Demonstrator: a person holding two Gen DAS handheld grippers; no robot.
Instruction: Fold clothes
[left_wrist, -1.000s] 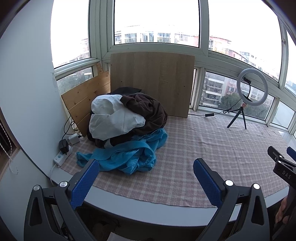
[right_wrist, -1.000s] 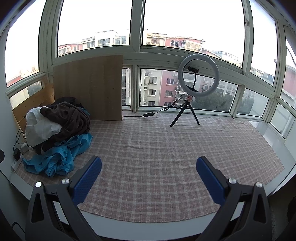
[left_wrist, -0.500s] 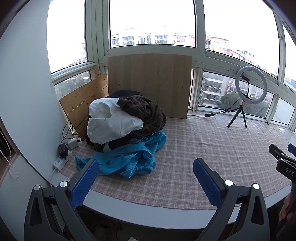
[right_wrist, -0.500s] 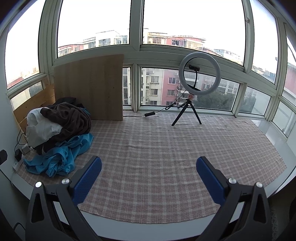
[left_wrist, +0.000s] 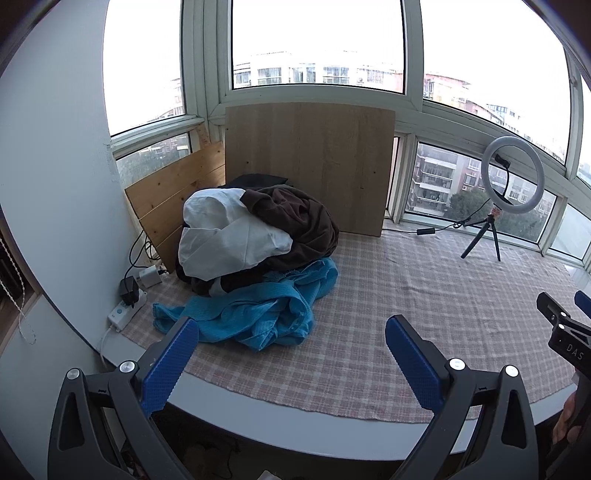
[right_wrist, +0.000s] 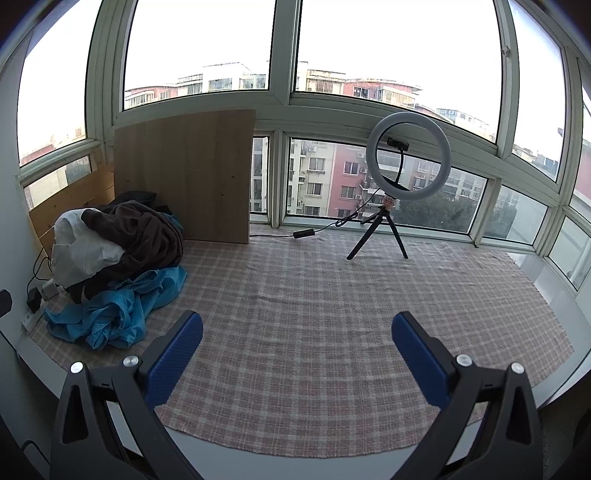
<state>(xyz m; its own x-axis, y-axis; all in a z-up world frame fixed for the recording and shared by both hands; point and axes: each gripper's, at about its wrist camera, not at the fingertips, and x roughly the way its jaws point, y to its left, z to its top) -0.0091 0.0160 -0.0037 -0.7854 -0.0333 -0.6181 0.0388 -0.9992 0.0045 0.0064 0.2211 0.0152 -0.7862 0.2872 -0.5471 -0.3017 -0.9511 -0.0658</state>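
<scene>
Showing power strip (left_wrist: 120, 317) clearly, left view; right view barely.

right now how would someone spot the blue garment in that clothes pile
Find the tall wooden board leaning on the windows; the clothes pile sits before it. The blue garment sprawls lowest and nearest the plaid cloth's front edge, bright against the white and brown ones above.

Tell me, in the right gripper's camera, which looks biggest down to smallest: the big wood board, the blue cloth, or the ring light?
1. Big wood board.
2. Blue cloth and ring light with its tripod: these look about alike, and the cloth lies nearer the camera, so I won't rank them.
</scene>
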